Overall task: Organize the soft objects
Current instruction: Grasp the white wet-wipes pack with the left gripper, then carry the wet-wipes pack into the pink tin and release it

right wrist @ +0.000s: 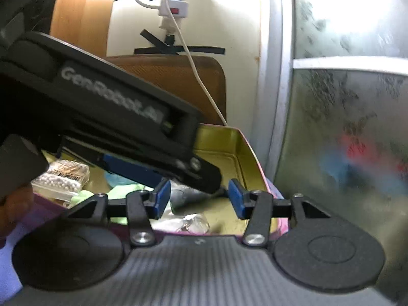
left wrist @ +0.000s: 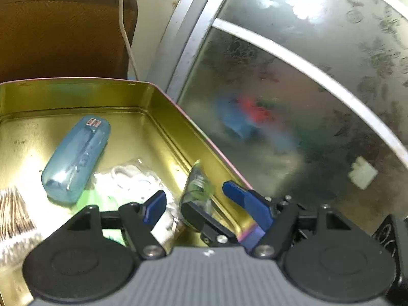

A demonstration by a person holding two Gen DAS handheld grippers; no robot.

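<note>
Gold-lined tin [left wrist: 163, 107] held the soft things: a blue pouch [left wrist: 76, 158] and crinkly clear packets [left wrist: 132, 178]. Your left gripper [left wrist: 195, 199] and right gripper [right wrist: 199, 197] both stood half open and empty; you needed to lower gently and pinch one packet squarely

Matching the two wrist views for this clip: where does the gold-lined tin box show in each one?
Left wrist: the tin box fills the left and centre, its right wall running down toward the left gripper, whose jaws are apart.
Right wrist: the tin box sits mid-frame, largely hidden by the left gripper crossing from the left.
Shared landmark: the white cable hanging behind the box's far rim.
</note>
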